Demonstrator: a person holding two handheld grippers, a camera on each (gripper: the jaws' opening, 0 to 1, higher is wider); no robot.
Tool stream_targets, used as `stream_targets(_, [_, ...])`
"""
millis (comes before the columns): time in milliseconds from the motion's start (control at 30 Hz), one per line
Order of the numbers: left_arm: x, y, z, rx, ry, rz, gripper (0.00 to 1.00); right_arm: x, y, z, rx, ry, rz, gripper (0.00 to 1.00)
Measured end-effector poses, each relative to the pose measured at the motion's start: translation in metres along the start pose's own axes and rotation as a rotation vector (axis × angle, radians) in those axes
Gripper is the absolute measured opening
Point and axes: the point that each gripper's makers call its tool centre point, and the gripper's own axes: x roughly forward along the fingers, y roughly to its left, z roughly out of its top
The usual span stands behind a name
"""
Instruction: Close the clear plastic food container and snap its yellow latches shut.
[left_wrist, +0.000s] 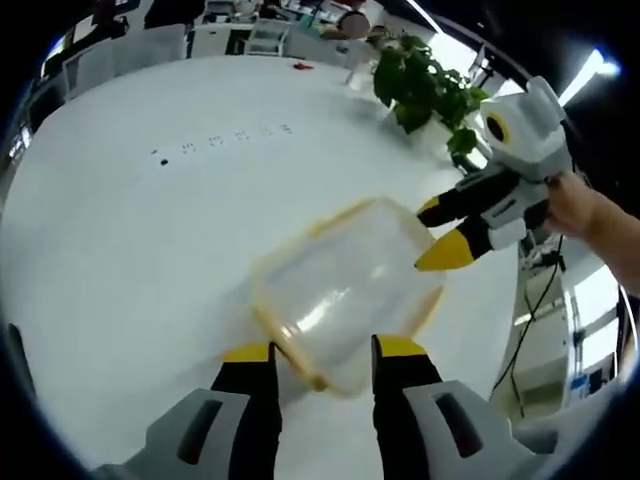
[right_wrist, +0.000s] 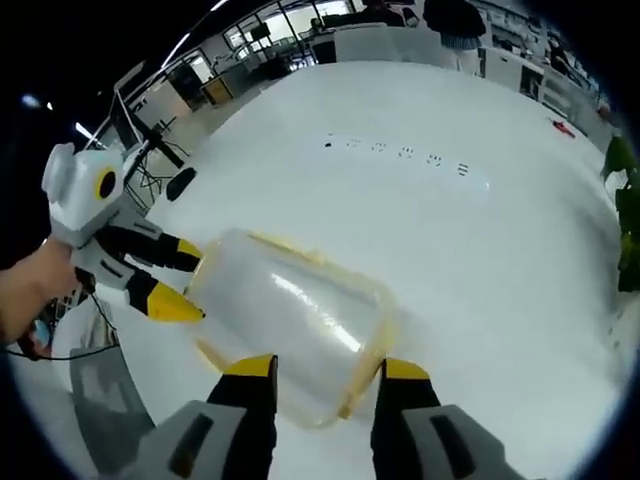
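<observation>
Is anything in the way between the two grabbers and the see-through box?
Nothing visible. The container lies on the white table with the left gripper at one end and the right gripper at the other, both open.

The clear plastic container lies on its side on the white table, its walls see-through and faintly glossy; a yellow rim runs round one end of it, with a yellow latch hanging along that edge (whether snapped shut cannot be told); in the right gripper view the same container stretches slantwise, its yellow-rimmed end towards the lower right and its plain end towards the left.
</observation>
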Motion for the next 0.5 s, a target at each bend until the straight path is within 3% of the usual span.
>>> stream_targets(167, [-0.0041,0.0029,-0.0035,0.020,0.008,-0.010,0.33,0.0014,0.0062,-0.0048,0.052,-0.009,-0.022,0.36])
stream_targets(500, [-0.0049,0.0027,-0.0046,0.028,-0.010,-0.016,0.33,-0.0005,0.0074,-0.0060,0.074,-0.011,-0.058,0.36])
